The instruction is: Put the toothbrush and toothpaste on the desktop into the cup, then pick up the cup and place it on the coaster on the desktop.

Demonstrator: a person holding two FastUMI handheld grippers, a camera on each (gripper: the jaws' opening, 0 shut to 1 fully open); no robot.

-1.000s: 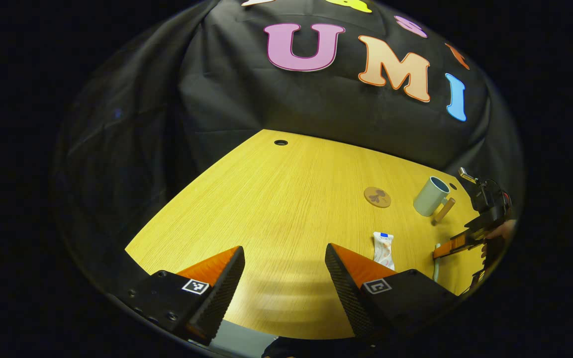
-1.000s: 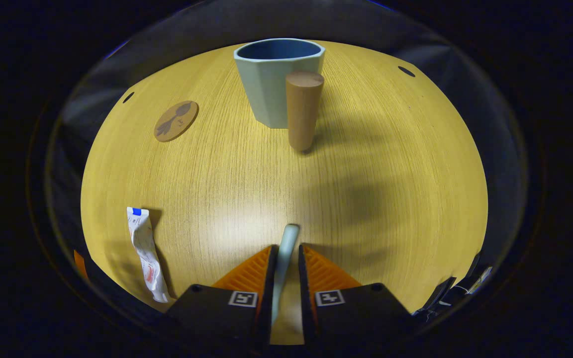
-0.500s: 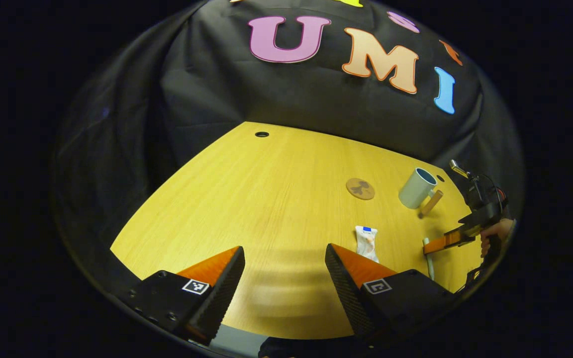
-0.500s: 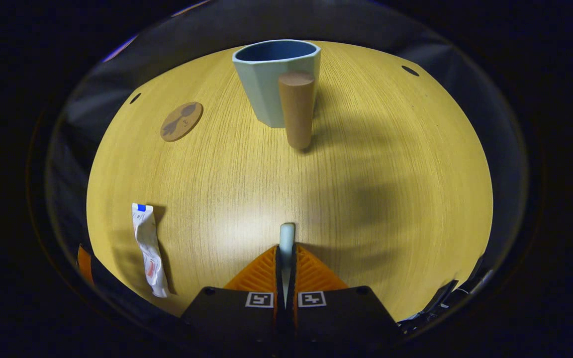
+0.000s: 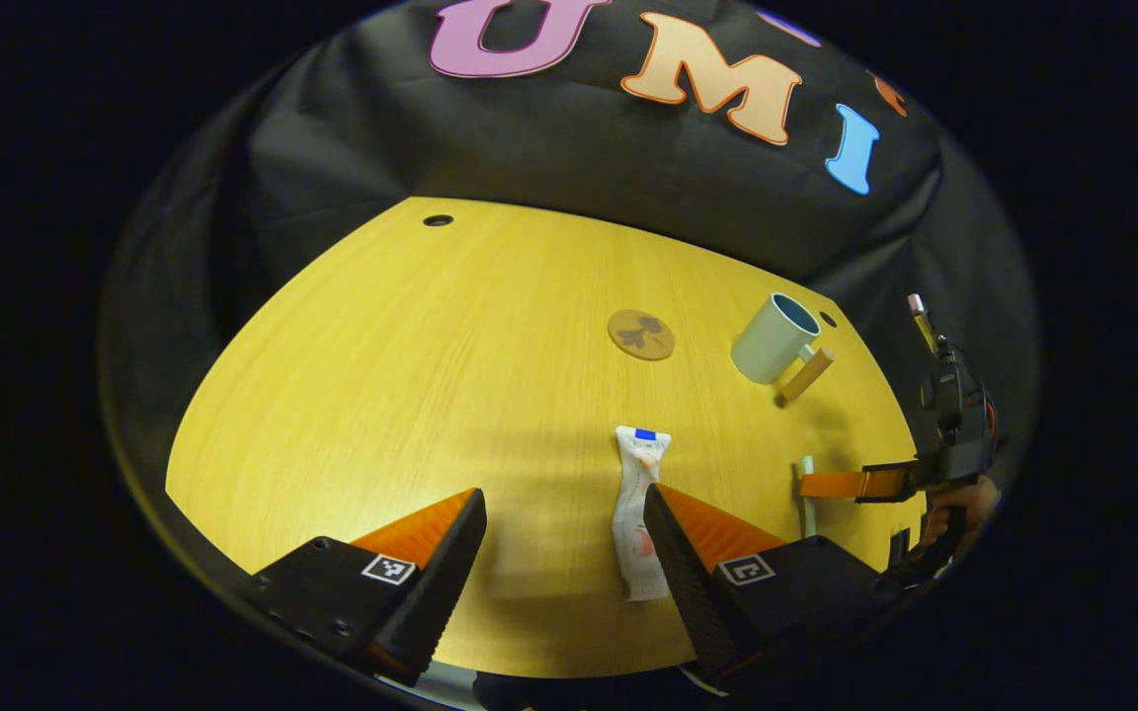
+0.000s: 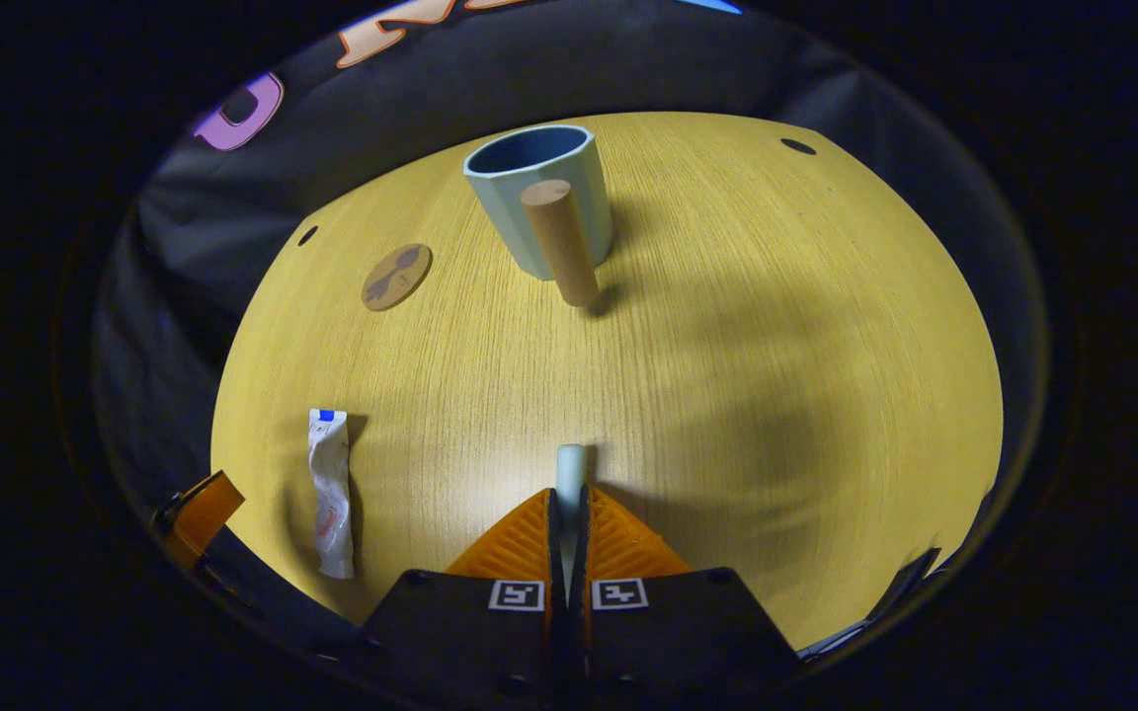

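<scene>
left tongs (image 5: 564,538) neared toothpaste (image 5: 636,509) | right tongs (image 6: 567,513) grip toothbrush (image 6: 569,464) | cup (image 6: 541,193) empty

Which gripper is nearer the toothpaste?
Left. The left gripper is open with the toothpaste beside one finger; the right gripper, shut on the toothbrush, is farther off.

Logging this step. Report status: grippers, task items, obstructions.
Right gripper shut on toothbrush, lifted off desk. Left gripper open beside toothpaste. Cup upright, coaster bare. Path to cup clear.
</scene>
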